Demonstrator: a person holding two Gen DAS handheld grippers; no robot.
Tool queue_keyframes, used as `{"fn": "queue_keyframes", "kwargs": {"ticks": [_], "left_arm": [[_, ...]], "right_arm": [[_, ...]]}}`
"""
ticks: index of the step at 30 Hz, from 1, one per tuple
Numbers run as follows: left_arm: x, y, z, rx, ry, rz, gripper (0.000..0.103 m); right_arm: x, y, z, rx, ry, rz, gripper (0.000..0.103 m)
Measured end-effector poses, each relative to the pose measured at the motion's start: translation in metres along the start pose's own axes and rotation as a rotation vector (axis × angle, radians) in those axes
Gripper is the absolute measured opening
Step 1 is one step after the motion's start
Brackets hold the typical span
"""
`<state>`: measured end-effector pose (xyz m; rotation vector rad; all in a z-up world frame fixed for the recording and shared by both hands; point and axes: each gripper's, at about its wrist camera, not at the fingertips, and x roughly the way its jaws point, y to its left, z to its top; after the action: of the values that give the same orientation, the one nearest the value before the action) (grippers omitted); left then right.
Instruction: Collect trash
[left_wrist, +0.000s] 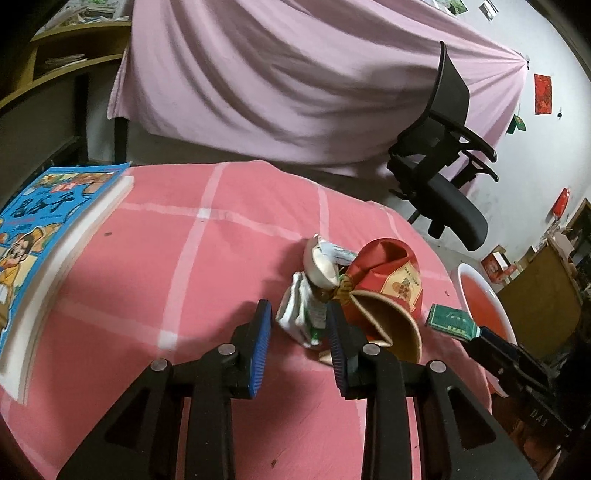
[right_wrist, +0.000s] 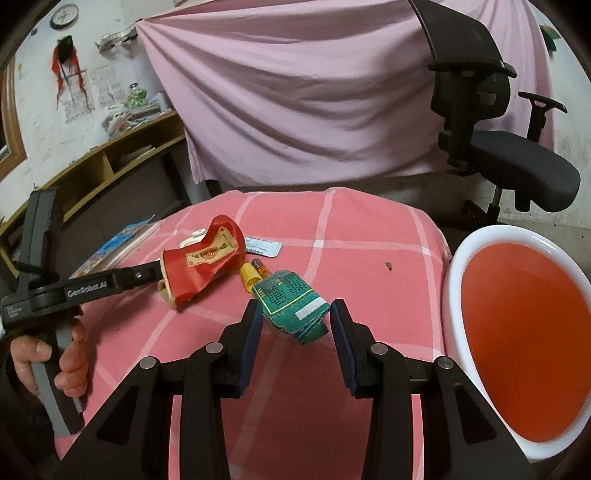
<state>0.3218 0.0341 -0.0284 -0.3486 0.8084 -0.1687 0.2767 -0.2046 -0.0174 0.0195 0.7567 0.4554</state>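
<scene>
The left gripper (left_wrist: 299, 341) stands open around the crumpled white wrapper (left_wrist: 301, 314) mid-table, its right pad crowding the crushed red cup (left_wrist: 384, 291); closing could snag both. The right gripper (right_wrist: 295, 334) stands open astride the green box (right_wrist: 295, 310), near the table's right edge beside the white bin (right_wrist: 456, 273); an off-centre squeeze may twist it loose

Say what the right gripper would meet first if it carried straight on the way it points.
Most likely the crumpled green printed carton, lying on the pink checked cloth ahead of the right gripper, about between its fingertips. Depth is unclear; its pads seem not to touch it.
</scene>
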Motion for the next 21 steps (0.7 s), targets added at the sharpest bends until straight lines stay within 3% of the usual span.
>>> {"fn": "queue_keyframes", "kwargs": {"ticks": [3,9,21], "left_arm": [[0.002,0.001,0.0,0.0,0.015,-0.006,0.012],[-0.007,-0.005,-0.004,0.022,-0.021,-0.014,0.007],[-0.073,-0.019,-0.043,0.085,-0.303,0.057,0.005]], "right_arm": [[0.0,0.0,0.0,0.003,0.0,0.001,0.036],[-0.001,0.002,-0.001,-0.008,-0.012,0.009,0.036],[-0.021,0.017,-0.004,-0.092,-0.123,0.033,0.036]]}}
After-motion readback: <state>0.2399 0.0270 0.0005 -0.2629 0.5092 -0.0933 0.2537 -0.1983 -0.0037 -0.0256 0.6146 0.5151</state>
